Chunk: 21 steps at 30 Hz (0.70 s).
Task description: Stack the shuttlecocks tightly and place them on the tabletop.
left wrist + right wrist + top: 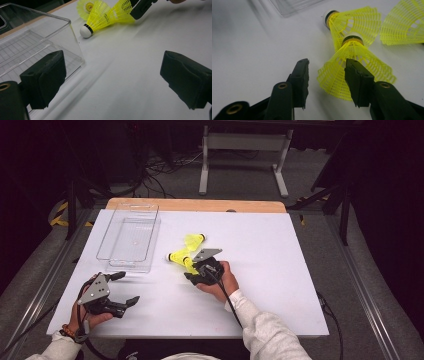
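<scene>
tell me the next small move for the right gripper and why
Probably slide the right gripper a little sideways so both jaws straddle the nearest shuttlecock, then close. Its jaws stand open, and one jaw lies over the yellow skirt while the other is clear of it, so the skirt is not squarely between them. Two more shuttlecocks lie close behind, so a short, careful shift seems wise.

We note a white tabletop with a bare wooden strip along its far edge. On it lie a clear plastic tray at the far left and three yellow shuttlecocks close together near the middle, just beside the tray.
</scene>
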Each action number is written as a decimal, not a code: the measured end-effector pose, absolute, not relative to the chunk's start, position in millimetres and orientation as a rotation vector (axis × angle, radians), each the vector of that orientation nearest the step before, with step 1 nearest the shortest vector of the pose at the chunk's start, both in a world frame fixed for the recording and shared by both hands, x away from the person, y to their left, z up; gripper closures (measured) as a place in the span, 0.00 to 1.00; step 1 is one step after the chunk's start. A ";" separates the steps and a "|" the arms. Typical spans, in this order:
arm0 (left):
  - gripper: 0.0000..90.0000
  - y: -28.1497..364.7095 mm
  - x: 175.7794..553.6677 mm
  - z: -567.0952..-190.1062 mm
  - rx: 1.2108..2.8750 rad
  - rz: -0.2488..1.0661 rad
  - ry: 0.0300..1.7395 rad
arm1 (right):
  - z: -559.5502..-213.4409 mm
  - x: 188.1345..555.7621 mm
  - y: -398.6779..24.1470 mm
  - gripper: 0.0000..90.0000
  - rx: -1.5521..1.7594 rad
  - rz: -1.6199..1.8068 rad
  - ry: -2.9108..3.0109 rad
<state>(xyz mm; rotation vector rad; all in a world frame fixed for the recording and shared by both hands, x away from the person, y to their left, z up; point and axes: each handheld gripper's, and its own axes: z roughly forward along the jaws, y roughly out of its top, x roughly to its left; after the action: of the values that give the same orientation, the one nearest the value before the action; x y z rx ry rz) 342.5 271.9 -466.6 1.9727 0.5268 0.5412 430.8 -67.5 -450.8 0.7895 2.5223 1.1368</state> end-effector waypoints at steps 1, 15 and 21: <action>0.08 271.9 342.5 -466.6 1.973 0.541 0.527 | -450.8 430.8 -67.5 0.61 0.789 1.137 2.522; 0.08 271.0 343.6 -467.7 1.980 0.538 0.526 | -452.8 428.5 -62.0 1.00 0.799 1.076 2.447; 0.08 270.6 343.8 -467.5 1.985 0.534 0.528 | -449.8 428.5 -64.1 1.00 0.786 1.074 2.444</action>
<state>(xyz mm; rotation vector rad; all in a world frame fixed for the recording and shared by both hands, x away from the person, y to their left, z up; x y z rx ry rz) 343.8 270.6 -467.5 1.9846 0.5276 0.5338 428.5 -64.1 -449.8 0.7862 2.4439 1.0742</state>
